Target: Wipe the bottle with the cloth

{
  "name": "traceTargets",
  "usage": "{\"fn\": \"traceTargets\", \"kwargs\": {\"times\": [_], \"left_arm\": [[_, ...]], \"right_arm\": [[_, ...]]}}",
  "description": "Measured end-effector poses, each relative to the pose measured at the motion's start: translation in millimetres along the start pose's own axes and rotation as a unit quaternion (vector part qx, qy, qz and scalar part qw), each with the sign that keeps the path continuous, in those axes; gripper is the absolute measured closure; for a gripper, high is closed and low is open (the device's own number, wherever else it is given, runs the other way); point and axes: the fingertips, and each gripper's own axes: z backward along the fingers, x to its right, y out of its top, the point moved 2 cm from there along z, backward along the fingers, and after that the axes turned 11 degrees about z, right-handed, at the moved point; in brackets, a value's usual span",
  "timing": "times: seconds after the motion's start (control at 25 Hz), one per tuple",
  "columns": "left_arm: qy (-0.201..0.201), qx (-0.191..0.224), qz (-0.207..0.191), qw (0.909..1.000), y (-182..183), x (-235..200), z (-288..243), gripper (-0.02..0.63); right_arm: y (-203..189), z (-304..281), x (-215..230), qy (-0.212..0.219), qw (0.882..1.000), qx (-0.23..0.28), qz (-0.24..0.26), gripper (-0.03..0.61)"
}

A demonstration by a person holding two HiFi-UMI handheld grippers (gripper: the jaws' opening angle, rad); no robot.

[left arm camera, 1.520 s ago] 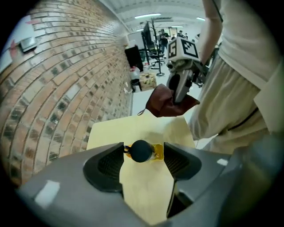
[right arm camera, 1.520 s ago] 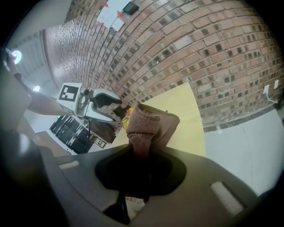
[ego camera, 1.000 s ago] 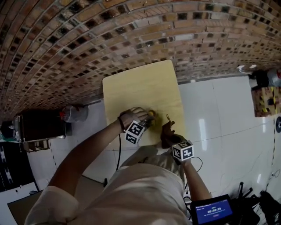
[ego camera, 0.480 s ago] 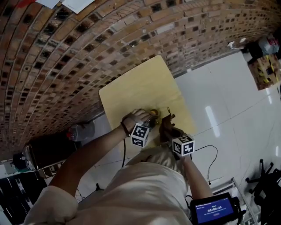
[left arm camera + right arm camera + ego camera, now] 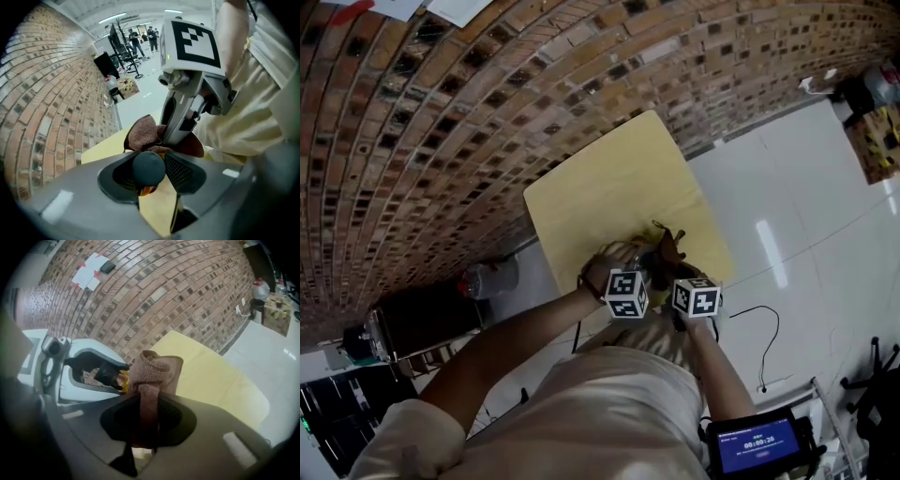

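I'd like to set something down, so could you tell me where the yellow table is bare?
The far stretch of the yellow table, from the cloth out to the brick wall, is bare. The near edge is crowded: the bottle and the cloth are bunched there.

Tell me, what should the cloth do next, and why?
Probably slide the cloth against the bottle and rub. The right gripper pinches the cloth right beside it; the left gripper, whose jaws have just been closing, holds the bottle.

I see a brick wall point(image 5: 487, 112), a shiny white floor point(image 5: 787, 206) and a pale wooden table point(image 5: 609, 183) near the wall.
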Motion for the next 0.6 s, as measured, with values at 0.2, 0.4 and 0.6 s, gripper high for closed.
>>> {"fn": "traceTargets", "kwargs": {"times": [0.2,0.4,0.6], "left_arm": [[0.003,-0.002,0.041,0.9991,0.5,-7.8,0.4,0.43],[0.01,-0.006,0.071,0.9974,-2.3,-15.8,-0.3,0.431],[0.014,-0.014,0.09,0.9957,-3.2,-17.1,-0.7,0.433]], "right_arm": [[-8.1,-18.3,19.4,-0.039,0.999,-0.026,-0.029,0.506],[-24.5,-47.0,41.1,-0.065,0.996,-0.058,-0.026,0.508],[-35.7,-70.1,61.5,-0.1,0.982,-0.129,0.092,0.508]]}}
